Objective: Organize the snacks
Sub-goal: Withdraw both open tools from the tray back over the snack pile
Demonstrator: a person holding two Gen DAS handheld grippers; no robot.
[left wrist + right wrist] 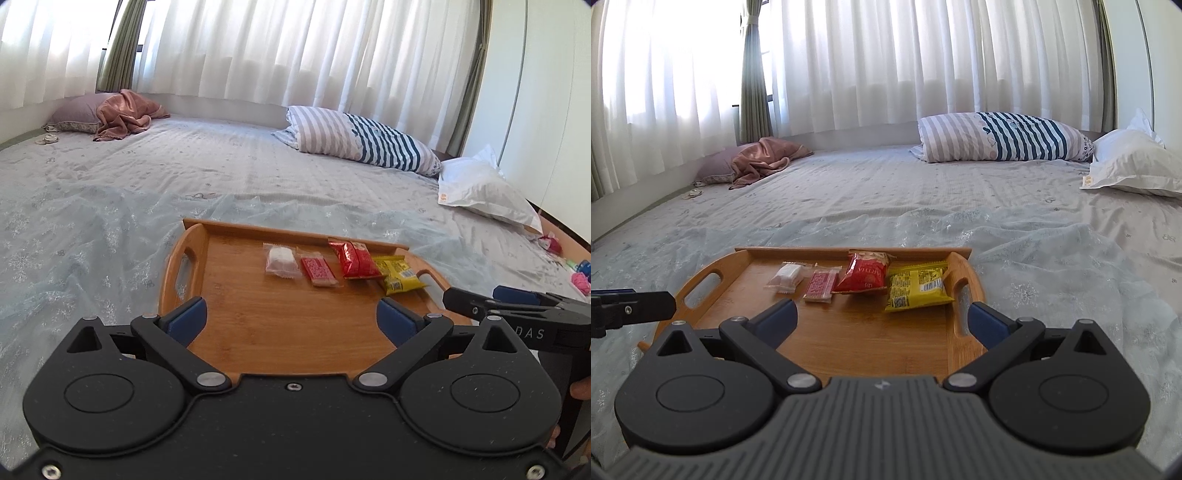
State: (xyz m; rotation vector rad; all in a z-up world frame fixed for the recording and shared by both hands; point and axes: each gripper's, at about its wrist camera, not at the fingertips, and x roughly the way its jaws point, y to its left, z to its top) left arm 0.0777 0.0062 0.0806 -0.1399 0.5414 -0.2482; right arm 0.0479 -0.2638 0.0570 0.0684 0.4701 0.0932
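Note:
A bamboo tray (258, 332) (849, 339) with cut-out handles lies on the bed. Along its far side sits a row of snacks: a clear packet with a white cake (280, 260) (786, 277), a small red bar (318, 272) (820, 285), a red bag (352, 258) (862, 275) and a yellow packet (397, 278) (916, 288). My left gripper (291, 323) hangs over the tray's near part, open, with nothing between its blue pads. My right gripper (882, 321) is open and empty too, over the tray's near right side. Each gripper shows at the edge of the other's view.
A pale blue sheer cloth (1052, 258) with snowflakes covers the near bed. A striped pillow (1004, 136), a white pillow (1134, 166) and a pink blanket (764, 158) lie at the far side. Small colourful items (576, 273) sit at the bed's right edge. White curtains hang behind.

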